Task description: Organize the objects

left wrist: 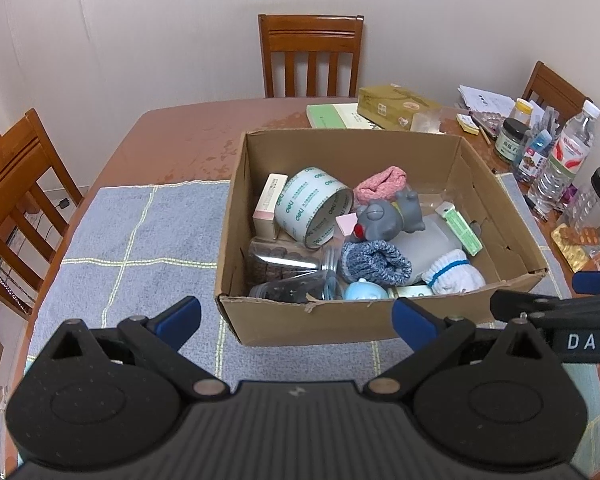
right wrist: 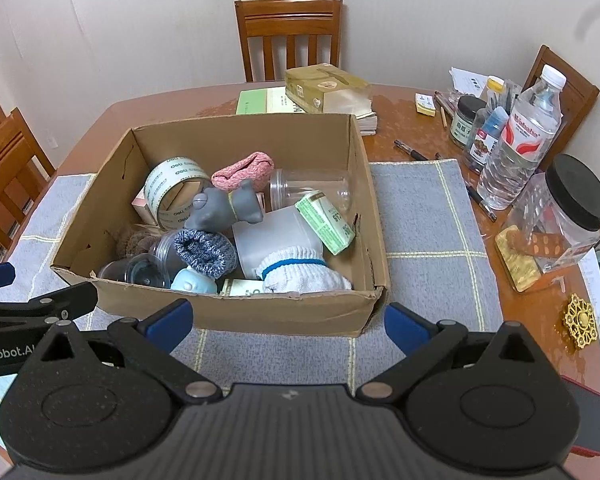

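Note:
An open cardboard box (left wrist: 300, 320) (right wrist: 260, 312) stands on a blue-grey checked cloth (left wrist: 140, 232) (right wrist: 428, 220). Inside lie a tape roll (left wrist: 314, 206) (right wrist: 176, 188), a grey toy figure (left wrist: 384, 218) (right wrist: 224, 206), a pink sock (left wrist: 382, 182) (right wrist: 244, 170), a blue knit sock (left wrist: 374, 260) (right wrist: 206, 250), a white sock (left wrist: 454, 274) (right wrist: 300, 272), a green carton (left wrist: 462, 228) (right wrist: 326, 220) and clear jars (left wrist: 288, 264). My left gripper (left wrist: 296, 320) hangs open just before the box's near wall, nothing between its fingers. My right gripper (right wrist: 288, 322) is open beside it, also empty.
Wooden chairs (left wrist: 310, 56) stand around the brown table (left wrist: 180, 136). On the right sit a water bottle (right wrist: 520, 140), a black-lidded clear jar (right wrist: 564, 216), small jars, pens and blister packs. A tissue box (right wrist: 324, 88) lies on books behind the cardboard box.

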The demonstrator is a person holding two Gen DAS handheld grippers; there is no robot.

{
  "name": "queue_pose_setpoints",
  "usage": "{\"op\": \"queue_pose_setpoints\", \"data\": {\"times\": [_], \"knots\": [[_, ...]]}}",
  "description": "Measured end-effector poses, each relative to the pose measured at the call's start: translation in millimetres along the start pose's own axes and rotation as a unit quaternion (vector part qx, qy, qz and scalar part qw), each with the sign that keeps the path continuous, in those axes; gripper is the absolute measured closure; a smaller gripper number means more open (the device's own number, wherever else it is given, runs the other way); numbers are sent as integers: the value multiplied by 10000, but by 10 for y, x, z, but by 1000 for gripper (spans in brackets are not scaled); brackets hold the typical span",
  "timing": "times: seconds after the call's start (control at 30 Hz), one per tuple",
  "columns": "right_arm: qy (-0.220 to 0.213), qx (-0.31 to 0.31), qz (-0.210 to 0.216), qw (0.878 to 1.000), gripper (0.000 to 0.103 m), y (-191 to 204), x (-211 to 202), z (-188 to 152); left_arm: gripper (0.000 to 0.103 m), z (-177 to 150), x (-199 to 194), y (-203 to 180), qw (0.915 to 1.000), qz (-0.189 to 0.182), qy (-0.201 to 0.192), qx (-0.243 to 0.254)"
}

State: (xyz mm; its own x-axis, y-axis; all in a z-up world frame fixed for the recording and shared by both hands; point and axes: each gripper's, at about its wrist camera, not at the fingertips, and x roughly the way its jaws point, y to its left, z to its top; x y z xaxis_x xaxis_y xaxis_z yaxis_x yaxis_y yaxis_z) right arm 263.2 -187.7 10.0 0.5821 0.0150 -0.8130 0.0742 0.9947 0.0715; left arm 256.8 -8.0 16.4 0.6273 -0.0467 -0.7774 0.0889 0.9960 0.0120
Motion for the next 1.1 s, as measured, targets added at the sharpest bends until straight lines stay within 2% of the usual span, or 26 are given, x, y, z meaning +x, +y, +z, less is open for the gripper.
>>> {"op": "queue_pose_setpoints", "data": {"times": [1.1], "knots": [[3,176,-36,9998,0,-6,-18,7,2,27,-30,2,9999,73,36,62]]}}
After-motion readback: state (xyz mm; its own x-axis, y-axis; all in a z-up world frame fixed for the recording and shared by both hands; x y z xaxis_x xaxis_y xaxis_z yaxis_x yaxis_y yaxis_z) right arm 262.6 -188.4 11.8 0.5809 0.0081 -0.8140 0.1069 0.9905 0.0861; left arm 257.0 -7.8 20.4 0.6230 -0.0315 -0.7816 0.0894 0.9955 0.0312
